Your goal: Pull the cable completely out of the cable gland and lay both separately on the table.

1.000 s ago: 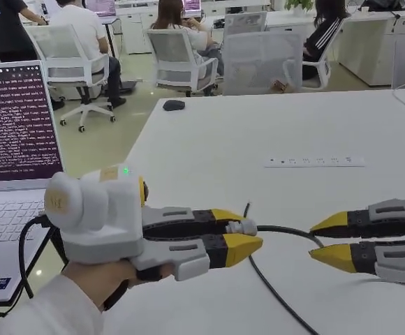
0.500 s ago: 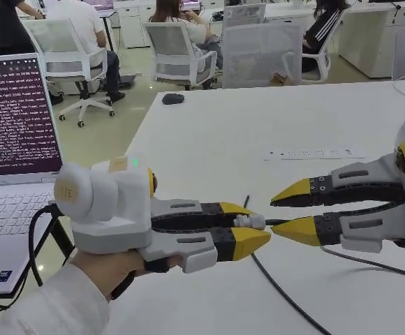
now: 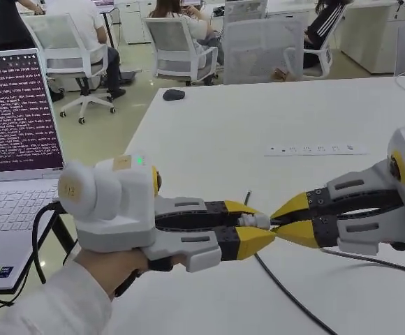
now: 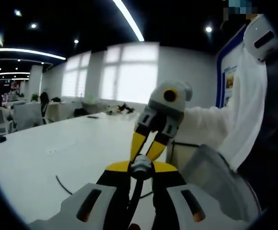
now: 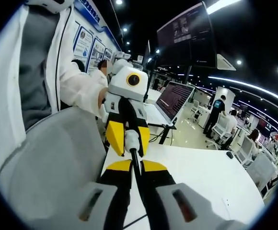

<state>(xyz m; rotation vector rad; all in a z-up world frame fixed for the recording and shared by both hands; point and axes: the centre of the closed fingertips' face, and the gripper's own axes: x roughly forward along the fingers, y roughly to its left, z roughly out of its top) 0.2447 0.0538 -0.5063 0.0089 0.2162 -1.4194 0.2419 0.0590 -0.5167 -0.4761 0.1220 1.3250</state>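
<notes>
Two-handed, holding the cable gland (image 3: 253, 221) over the near part of the bench (image 3: 209, 139), with the cable (image 3: 290, 296) not yet pulled out of it. Showing as a small, pale, rounded fitting, with the black cable leaving it on the side facing the right tool (image 3: 278, 225). Pinching the cable gland between the yellow tips of the left tool (image 3: 258, 223), jaws pressed onto it. Clamping the right tool's jaws on the cable just beside the cable gland, tip to tip with the left tool and nearly touching it. Trailing the rest of the cable down onto the bench and toward its near edge, with one short dark end lying just behind the tips. Hanging the left tool's body, and the hand (image 3: 112, 269) under it, over the bench's left edge, close to the open laptop (image 3: 14, 118) standing beyond that edge. Leaving wide bare white surface ahead and to the right, broken by a flat white power strip (image 3: 314, 149) well apart from the tools and a dark mouse (image 3: 174, 95) near the far left edge. Standing past the far edge on the floor: office chairs (image 3: 178, 45).
</notes>
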